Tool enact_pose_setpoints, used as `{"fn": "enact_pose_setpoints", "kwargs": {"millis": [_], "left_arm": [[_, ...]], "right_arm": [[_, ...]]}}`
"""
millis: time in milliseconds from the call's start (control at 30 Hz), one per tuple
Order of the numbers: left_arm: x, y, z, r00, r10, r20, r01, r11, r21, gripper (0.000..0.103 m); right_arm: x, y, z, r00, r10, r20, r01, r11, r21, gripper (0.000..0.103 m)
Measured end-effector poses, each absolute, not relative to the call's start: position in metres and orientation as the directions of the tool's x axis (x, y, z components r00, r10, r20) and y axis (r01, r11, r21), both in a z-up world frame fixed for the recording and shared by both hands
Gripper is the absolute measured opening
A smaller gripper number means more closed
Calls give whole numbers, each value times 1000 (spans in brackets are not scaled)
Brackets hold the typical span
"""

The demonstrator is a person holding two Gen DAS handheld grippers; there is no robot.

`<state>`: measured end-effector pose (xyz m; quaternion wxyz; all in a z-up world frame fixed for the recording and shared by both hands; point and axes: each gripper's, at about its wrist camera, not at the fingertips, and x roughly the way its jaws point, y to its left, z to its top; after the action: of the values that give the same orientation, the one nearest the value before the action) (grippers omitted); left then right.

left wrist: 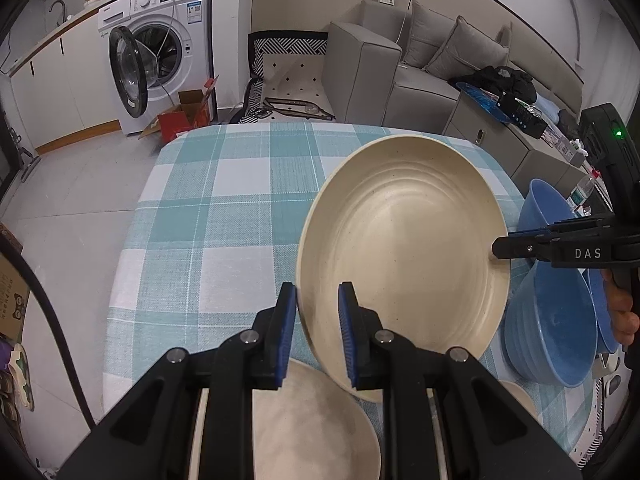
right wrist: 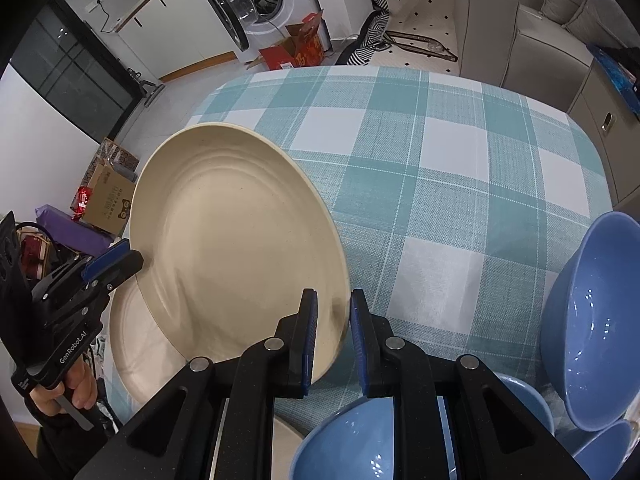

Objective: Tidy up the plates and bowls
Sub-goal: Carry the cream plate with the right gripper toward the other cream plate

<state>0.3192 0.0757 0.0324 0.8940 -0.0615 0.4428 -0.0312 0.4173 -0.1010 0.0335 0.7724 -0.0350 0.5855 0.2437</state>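
**Steadying a cream plate between two tools above the checked tabletop**

Holding the cream plate [left wrist: 400, 248] tilted above the teal-checked tabletop [left wrist: 224, 216], you have the left tool [left wrist: 318, 332] straddling its near rim; whether it is clamped tight, you cannot tell. The right tool [right wrist: 334, 340] grips the opposite edge. Judging from this, keep both holds level and lower the plate squarely onto the second cream plate [left wrist: 312, 420] beneath. Speckled, matte, ringed with shallow ridges, it looks light but slippery. Blue bowls [right wrist: 592, 320] stand just beside.
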Motion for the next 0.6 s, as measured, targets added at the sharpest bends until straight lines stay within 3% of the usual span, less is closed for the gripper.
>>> {"fn": "enact_pose_setpoints", "kwargs": {"millis": [600], "left_arm": [[285,77,61,650,-107,-752,19,992,-124,19]], "right_arm": [[382,-101,63,230,354,-906,-462,860,219,17]]}}
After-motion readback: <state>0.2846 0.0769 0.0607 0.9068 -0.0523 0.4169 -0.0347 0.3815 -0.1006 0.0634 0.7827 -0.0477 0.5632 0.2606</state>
